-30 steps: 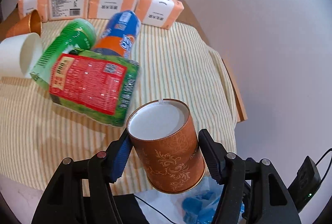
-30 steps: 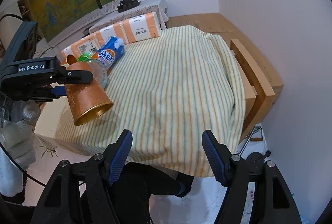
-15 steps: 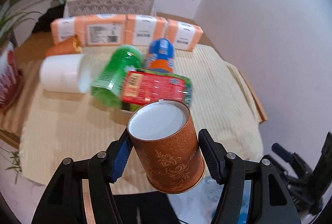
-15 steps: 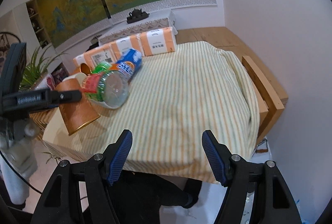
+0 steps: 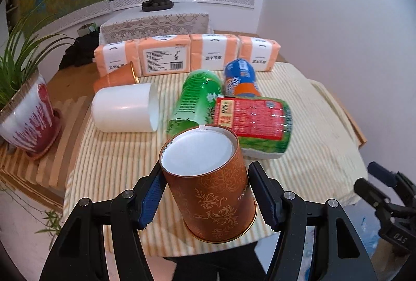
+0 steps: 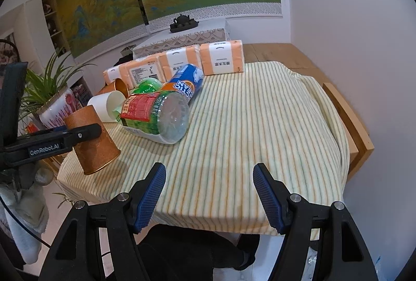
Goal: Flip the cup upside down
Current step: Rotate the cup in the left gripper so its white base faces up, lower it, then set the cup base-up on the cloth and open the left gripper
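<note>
My left gripper [image 5: 205, 192] is shut on an orange patterned paper cup [image 5: 210, 192]. The cup's white bottom faces up and away, its gold-rimmed mouth faces down toward me, tilted. It hangs above the near edge of the striped tablecloth [image 5: 119, 166]. In the right wrist view the cup [image 6: 91, 138] is held at the table's near left corner by the left gripper [image 6: 78, 135], mouth down and tilted. My right gripper [image 6: 209, 192] is open and empty over the cloth's front edge [image 6: 228, 151].
On the cloth lie a white cup [image 5: 124, 110] on its side, another orange cup [image 5: 114, 75], a green bottle [image 5: 197, 99], a blue-orange bottle [image 5: 240, 78] and a red-labelled bottle [image 5: 254, 122]. Tissue packs [image 5: 166, 57] line the back. A potted plant [image 5: 26, 114] stands left.
The left gripper with the cup has pulled back and tipped up, so more of the table and the wall painting show. The right gripper has also backed off a little.
</note>
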Motion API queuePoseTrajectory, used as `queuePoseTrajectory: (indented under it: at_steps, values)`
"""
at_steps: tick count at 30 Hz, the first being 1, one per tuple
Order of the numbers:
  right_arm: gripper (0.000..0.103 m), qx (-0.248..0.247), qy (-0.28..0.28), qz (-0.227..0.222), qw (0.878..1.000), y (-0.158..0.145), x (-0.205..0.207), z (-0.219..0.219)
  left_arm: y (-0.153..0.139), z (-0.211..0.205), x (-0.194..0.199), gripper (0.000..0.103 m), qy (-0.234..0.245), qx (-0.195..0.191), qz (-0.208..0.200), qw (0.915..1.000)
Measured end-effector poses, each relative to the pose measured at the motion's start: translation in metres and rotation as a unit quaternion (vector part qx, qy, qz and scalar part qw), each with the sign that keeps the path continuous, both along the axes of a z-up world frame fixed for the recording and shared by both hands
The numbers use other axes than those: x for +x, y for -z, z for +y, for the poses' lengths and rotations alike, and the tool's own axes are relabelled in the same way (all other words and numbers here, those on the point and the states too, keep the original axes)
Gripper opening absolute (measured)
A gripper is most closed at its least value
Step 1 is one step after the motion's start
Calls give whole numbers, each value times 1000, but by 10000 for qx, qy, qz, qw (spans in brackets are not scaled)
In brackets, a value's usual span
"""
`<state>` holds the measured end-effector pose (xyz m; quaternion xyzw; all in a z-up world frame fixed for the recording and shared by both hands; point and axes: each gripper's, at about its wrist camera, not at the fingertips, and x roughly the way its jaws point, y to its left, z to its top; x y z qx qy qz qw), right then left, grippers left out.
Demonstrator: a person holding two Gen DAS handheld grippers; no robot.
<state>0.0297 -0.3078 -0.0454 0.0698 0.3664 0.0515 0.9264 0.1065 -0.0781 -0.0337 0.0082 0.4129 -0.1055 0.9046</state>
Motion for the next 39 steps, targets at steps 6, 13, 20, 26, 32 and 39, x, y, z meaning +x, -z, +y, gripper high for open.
queuePoseTrajectory:
  at_steps: [6, 13, 20, 26, 32, 39]
  values:
    - [66, 16, 39, 0, 10000, 3, 5, 6, 12, -1, 9, 67, 23, 87, 51, 9999]
    - [66, -3, 73, 49, 10000, 8, 8, 10, 21, -10, 17, 67, 154, 135, 54, 9998]
    - [66, 34, 100, 55, 9999, 8, 11, 9, 25, -24, 21, 68, 384, 193, -12, 9991]
    - [66, 32, 111, 59, 9999, 9, 11, 8, 27, -29, 21, 80, 461, 157, -63, 9988]
    - [66, 80, 74, 46, 9999, 9, 13, 9, 20, -25, 16, 89, 445, 83, -254, 9986]
    - [66, 2, -26, -126, 9999, 3, 12, 23, 0, -9, 2, 94, 286, -68, -643, 9975]
